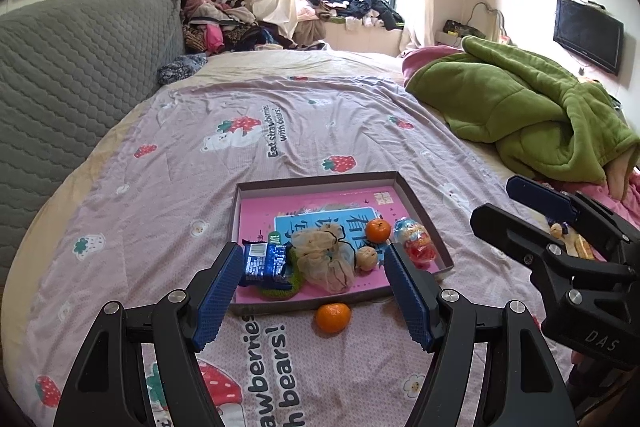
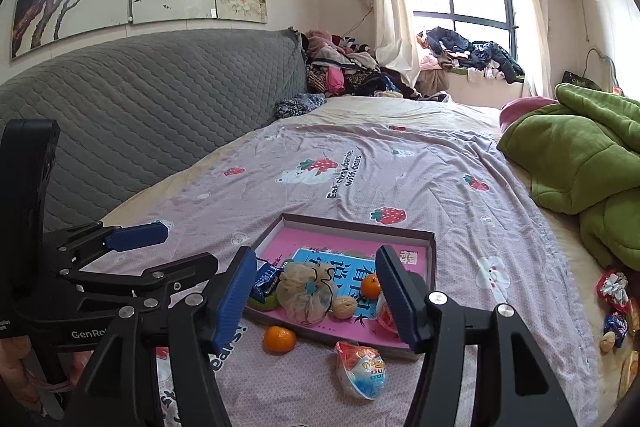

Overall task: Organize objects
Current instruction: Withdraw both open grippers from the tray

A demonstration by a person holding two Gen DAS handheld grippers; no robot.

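Your left tool (image 1: 312, 291) hangs over the near edge of the bed (image 1: 340, 131) with its blue pads spread wide and nothing between them; from the right wrist view you see it low at the left, held from below by a hand (image 2: 16, 359).

Just beyond it lies the shallow box (image 1: 420, 203), lined in pink with a blue printed sheet. Reading across its contents: a blue snack packet (image 1: 264, 263) at the left, lying on a green knitted piece (image 1: 294, 287); then a beige mesh pouch (image 1: 324, 259) with a dark drawstring; a walnut (image 1: 366, 259) just beside the pouch; a small orange (image 1: 378, 230) behind the walnut; and a red-and-clear jelly cup (image 1: 414, 241) by the right wall.

On the sheet in front of the box, a second orange (image 1: 333, 317) sits close to the near wall. To its right, seen from the right wrist, another jelly cup (image 2: 362, 369) lies on its side, also outside the box.

Your right tool (image 2: 316, 291) is likewise spread and empty, over that same near edge.

Farther right, a green blanket (image 2: 580, 171) is heaped on the bed, and a few wrapped snacks (image 2: 614, 307) lie scattered at the bed's right edge.
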